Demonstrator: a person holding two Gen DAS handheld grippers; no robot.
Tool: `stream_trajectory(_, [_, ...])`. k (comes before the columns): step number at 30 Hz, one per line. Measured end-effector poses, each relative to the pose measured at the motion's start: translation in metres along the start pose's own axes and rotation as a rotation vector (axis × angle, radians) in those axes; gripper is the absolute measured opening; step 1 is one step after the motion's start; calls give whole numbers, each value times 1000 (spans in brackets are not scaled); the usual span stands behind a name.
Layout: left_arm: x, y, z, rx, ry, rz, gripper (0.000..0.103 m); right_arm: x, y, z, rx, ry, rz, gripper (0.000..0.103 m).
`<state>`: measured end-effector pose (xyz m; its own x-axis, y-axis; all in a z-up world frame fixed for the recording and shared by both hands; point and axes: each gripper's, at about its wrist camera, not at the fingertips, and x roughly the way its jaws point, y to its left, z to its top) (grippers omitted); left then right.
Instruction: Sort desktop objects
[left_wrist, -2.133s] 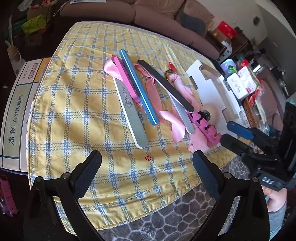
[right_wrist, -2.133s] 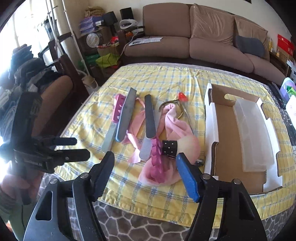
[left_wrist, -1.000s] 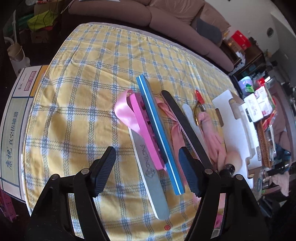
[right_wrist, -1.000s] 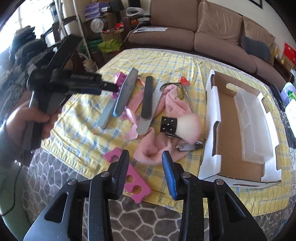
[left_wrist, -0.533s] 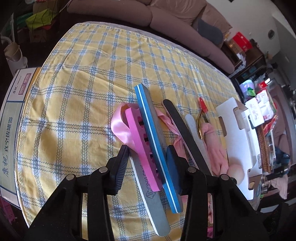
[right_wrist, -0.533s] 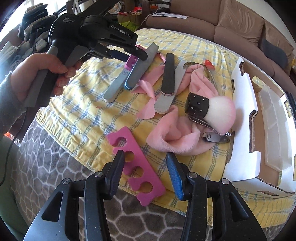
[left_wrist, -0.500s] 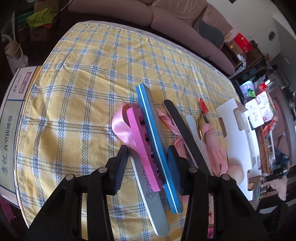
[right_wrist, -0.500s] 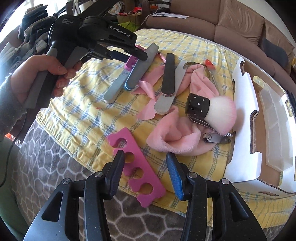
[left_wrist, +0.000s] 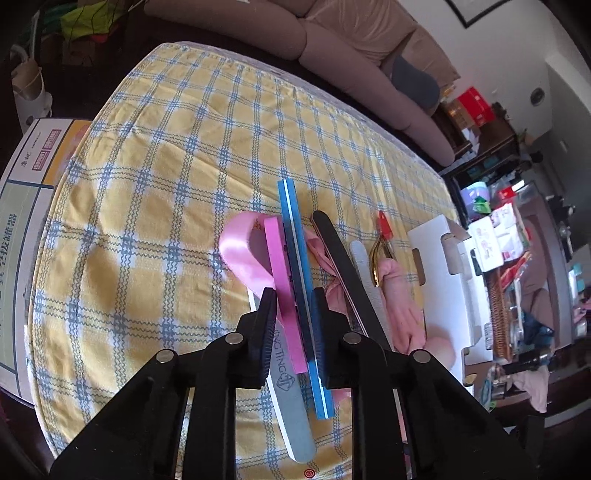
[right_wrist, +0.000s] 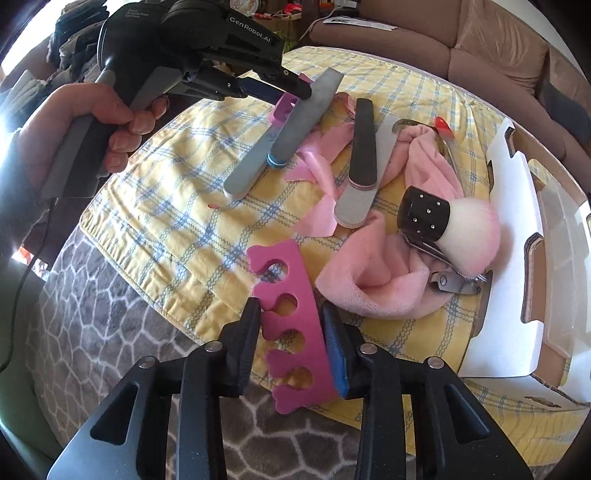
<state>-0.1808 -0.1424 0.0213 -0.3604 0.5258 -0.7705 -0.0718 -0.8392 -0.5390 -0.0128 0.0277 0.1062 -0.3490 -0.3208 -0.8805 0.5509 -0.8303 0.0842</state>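
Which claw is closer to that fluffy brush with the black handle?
The right claw. It grips a pink toe separator just in front of the brush; the left claw is across the table at the nail files.

Surroundings beyond the sorting surface

A long brown upholstered sofa ran along the far side, with a dark grey cushion lying on its right seat. On the left stood a white cardboard carton printed with blue lettering. A grey rug with a pale honeycomb pattern covered the near floor. At the far right, a cluttered dark shelf held a red box and small packages too blurred to identify.
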Motion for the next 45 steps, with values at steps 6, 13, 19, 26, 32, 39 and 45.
stream_trajectory(6, [1,0,1,11,3,27,16,-31,-2,11,91,-120,73,33])
stream_trajectory(13, [14,1,0,22,1,55,19,-45,-15,20,153,-158,62,33])
stream_trajectory(19, [15,-26,-4,129,-4,97,16,-44,-23,11,190,-160,60,33])
stream_trajectory(26, [-2,-25,-2,107,-19,61,7,-51,-26,11,217,-189,61,33])
stream_trajectory(32, [-28,-16,0,46,-33,-35,7,-67,-32,14,239,-236,68,33])
stream_trajectory(39, [-66,-58,-19,129,-51,-153,7,-117,-71,6,300,-309,-5,33])
stream_trajectory(45, [-57,-125,-49,228,63,-244,7,-155,-139,-15,286,-254,-146,33])
